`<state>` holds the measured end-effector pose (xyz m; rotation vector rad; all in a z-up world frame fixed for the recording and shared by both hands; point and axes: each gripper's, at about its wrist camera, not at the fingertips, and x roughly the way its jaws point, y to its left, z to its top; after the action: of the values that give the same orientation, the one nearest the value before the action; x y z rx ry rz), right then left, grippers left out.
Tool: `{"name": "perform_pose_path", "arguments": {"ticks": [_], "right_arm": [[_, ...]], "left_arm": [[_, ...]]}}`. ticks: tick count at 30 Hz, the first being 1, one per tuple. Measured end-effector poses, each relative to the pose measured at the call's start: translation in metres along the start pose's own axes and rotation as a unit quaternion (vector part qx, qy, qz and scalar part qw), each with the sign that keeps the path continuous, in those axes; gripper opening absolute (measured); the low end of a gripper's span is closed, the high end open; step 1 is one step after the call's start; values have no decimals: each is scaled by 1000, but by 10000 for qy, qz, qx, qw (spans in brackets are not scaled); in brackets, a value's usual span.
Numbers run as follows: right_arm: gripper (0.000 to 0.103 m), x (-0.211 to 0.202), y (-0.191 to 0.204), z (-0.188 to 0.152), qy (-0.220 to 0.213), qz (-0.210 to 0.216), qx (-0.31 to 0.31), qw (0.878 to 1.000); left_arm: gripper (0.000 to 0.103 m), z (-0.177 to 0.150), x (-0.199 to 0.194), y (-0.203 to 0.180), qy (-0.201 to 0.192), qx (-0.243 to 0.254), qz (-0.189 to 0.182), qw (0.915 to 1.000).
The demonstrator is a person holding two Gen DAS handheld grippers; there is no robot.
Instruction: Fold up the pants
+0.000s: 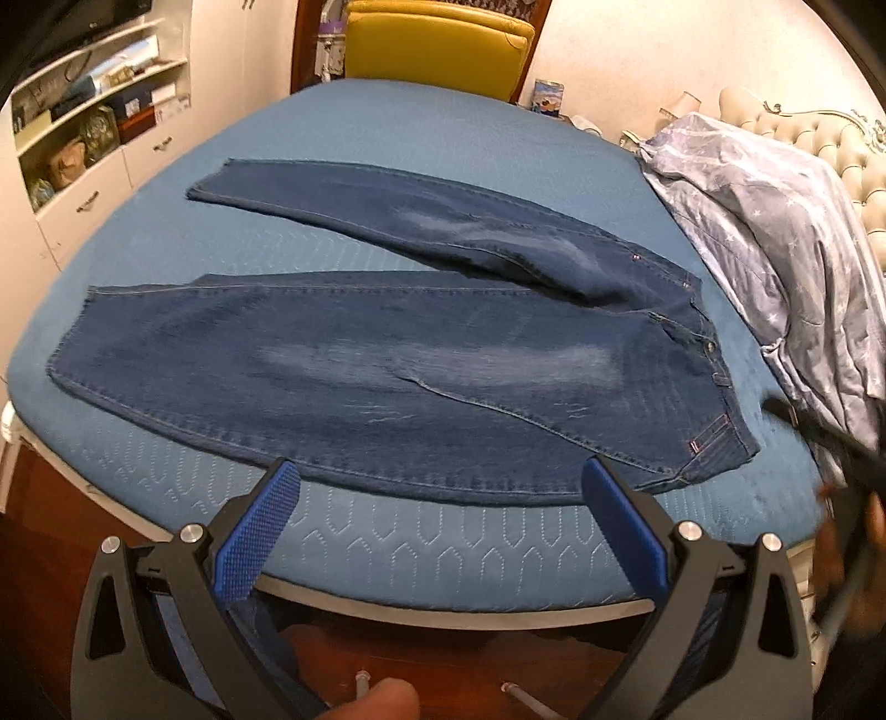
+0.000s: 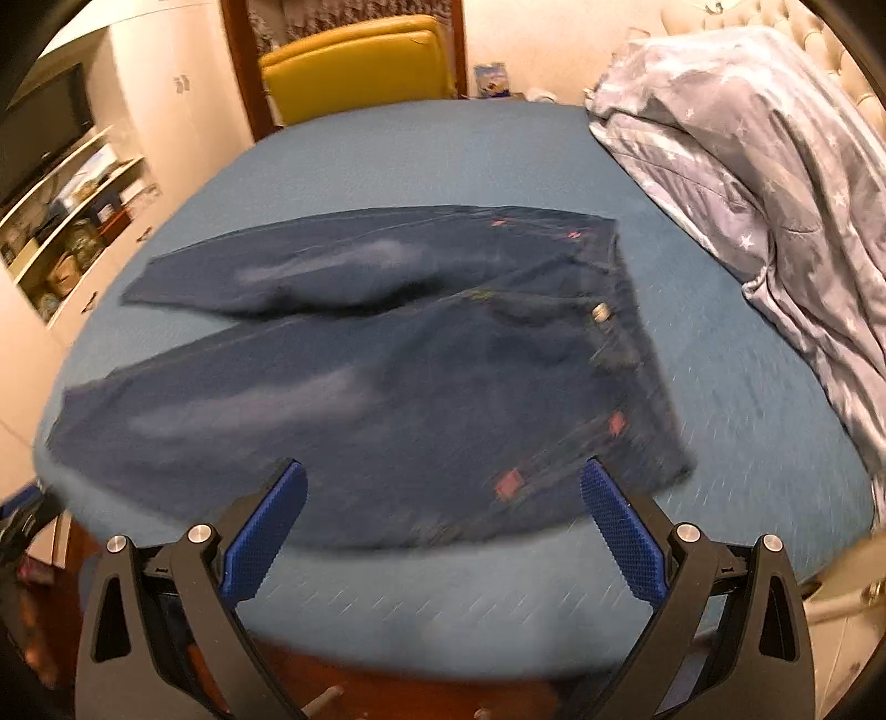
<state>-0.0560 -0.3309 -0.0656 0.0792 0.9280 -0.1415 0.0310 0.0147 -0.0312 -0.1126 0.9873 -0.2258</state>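
Note:
A pair of dark blue jeans (image 1: pixel 387 360) lies flat on the blue bed (image 1: pixel 443 543), legs spread apart toward the left, waistband at the right. It also shows in the right wrist view (image 2: pixel 387 387), blurred. My left gripper (image 1: pixel 440 476) is open and empty, hovering at the bed's near edge just short of the near leg. My right gripper (image 2: pixel 443 476) is open and empty above the near hip of the jeans. The right gripper's dark body shows blurred in the left wrist view (image 1: pixel 830 437).
A crumpled grey star-print duvet (image 1: pixel 775 249) is piled at the right by a tufted headboard (image 1: pixel 830 144). A yellow chair (image 1: pixel 437 44) stands beyond the far edge. White shelves and drawers (image 1: pixel 94 138) stand at the left.

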Motion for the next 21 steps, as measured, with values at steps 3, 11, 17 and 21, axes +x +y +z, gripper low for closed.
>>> {"name": "perform_pose_path", "arguments": {"ticks": [3, 11, 17, 21], "right_arm": [[96, 61, -56, 60, 298, 24, 224, 9993], [96, 210, -163, 199, 983, -324, 323, 9941], [93, 287, -206, 241, 1113, -77, 527, 9924], [76, 312, -208, 253, 1043, 115, 330, 9939]], "left_arm": [[102, 10, 15, 4, 165, -126, -106, 9997], [101, 31, 50, 22, 307, -329, 17, 9990], [101, 46, 72, 51, 354, -615, 325, 9969], [101, 55, 86, 67, 451, -679, 561, 9951]]}}
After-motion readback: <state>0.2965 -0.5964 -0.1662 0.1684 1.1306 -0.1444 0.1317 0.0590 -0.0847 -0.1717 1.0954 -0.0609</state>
